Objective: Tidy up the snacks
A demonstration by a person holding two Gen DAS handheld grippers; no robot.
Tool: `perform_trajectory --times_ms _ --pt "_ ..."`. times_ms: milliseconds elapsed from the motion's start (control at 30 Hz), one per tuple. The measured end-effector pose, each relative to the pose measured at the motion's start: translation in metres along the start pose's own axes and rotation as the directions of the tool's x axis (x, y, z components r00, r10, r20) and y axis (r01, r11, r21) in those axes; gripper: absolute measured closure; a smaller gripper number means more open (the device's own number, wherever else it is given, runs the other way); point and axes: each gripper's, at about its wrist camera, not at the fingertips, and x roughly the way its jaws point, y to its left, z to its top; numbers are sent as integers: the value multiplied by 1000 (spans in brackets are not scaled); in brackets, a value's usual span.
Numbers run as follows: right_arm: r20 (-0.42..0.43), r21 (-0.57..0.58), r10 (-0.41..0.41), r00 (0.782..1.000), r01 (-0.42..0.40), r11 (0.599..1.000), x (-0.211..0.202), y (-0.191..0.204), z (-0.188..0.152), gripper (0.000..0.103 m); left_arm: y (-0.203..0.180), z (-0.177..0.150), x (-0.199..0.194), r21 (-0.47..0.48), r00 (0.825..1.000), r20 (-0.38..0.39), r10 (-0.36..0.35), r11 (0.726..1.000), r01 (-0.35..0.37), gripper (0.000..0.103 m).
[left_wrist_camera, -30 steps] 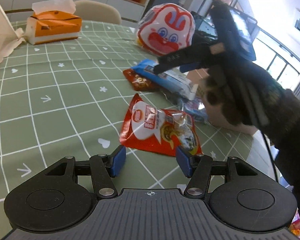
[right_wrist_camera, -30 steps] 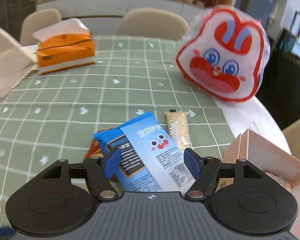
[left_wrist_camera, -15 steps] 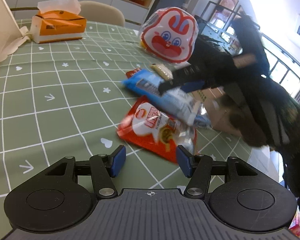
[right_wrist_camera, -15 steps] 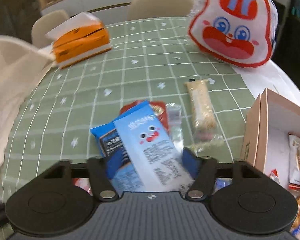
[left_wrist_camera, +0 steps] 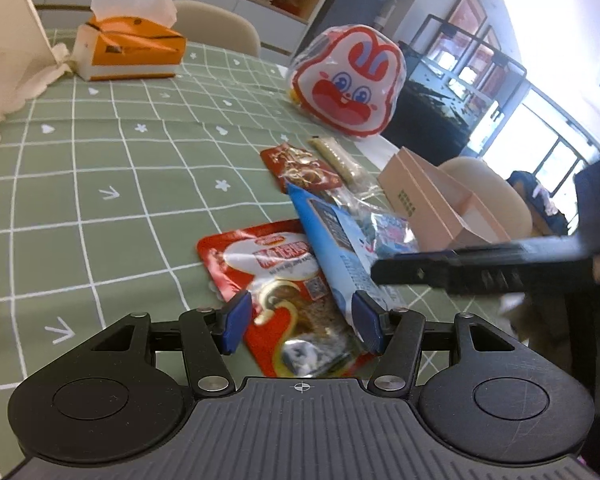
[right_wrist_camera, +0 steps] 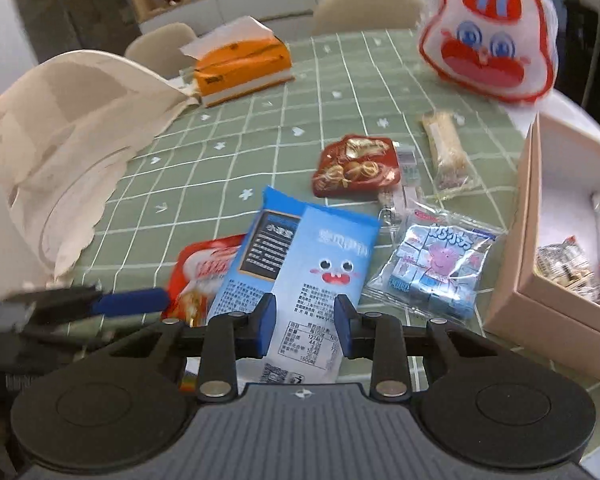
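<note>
My right gripper point(right_wrist_camera: 305, 324) has its jaws closing on the near end of a blue snack packet point(right_wrist_camera: 300, 256) with a cartoon face, and the pads press on it. Seen from the left wrist, that blue packet point(left_wrist_camera: 340, 252) hangs tilted over a red snack packet point(left_wrist_camera: 268, 264), held by the right gripper's dark fingers point(left_wrist_camera: 460, 272). My left gripper point(left_wrist_camera: 300, 324) stands open low over the near end of the red packet, not pinching it. A pink box point(right_wrist_camera: 532, 240) with snacks inside sits at the right.
On the green checked tablecloth lie a dark red packet point(right_wrist_camera: 356, 168), a cereal bar point(right_wrist_camera: 446, 148) and a clear bag of blue candies point(right_wrist_camera: 436, 264). A rabbit-face bag point(right_wrist_camera: 488, 40) and an orange tissue box point(right_wrist_camera: 240, 68) stand further back. A cream cloth bag point(right_wrist_camera: 60, 140) fills the left.
The right gripper's jaws have narrowed onto the blue packet and carried it off the pile toward the near right. The dark red packet underneath is uncovered. The left gripper has stayed put.
</note>
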Motion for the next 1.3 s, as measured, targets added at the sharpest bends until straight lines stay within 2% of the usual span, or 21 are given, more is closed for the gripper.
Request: perform_trajectory --times_ms 33,100,200,333,400,500,567,700,767,833,933,1000,1067,1133,1233,1267,1300 --pt "25 -15 -5 1000 5 1000 -5 4 -5 63 1 1 1 -12 1000 -5 -12 1000 12 42" --pt "80 -29 8 997 -6 1000 -17 11 -16 36 4 4 -1 -32 1000 3 -15 999 15 42" --pt "141 -53 43 989 -36 998 -28 23 -29 33 9 9 -9 -63 999 47 17 998 -14 42" --pt "107 -74 86 991 -79 994 -16 42 -41 33 15 14 -18 -96 992 99 75 993 -66 42" --pt "117 -107 65 991 -52 993 -9 54 -48 28 17 16 -21 -104 989 115 89 992 -77 42" --pt "176 -154 23 984 4 988 -5 70 -55 21 19 20 -25 -101 986 130 105 991 -92 42" --pt "176 -161 28 984 1 987 1 78 -54 20 17 20 -26 -88 983 139 122 990 -111 42" --pt "224 -199 -17 974 63 978 3 91 -45 20 18 21 -26 -87 980 139 144 987 -132 42" --pt "222 -210 -32 975 80 974 6 89 -40 20 20 21 -26 -89 979 136 151 986 -139 42" --pt "218 -176 -61 974 100 979 7 78 -38 20 22 21 -24 -87 980 129 151 986 -141 42" --pt "208 -95 -52 977 73 993 5 53 -39 20 23 20 -22 -82 981 117 154 986 -145 42" --pt "214 -65 -71 974 86 994 2 39 -45 20 22 19 -20 -74 983 109 149 987 -142 42" --pt "223 -48 -61 973 73 996 -5 27 -51 20 21 20 -19 -63 987 99 126 991 -120 42" --pt "243 -31 -29 969 38 999 -17 14 -57 20 17 24 -19 -52 993 87 73 996 -69 42" --pt "301 43 -51 952 39 998 -29 -4 -59 20 7 34 -15 -44 996 84 11 999 -7 42" --pt "317 77 -70 946 48 996 -29 -10 -58 23 2 39 -12 -43 996 85 7 999 -4 42" --pt "311 103 -93 946 64 993 -25 -15 -56 38 -4 44 -6 -34 996 84 5 999 -3 42"
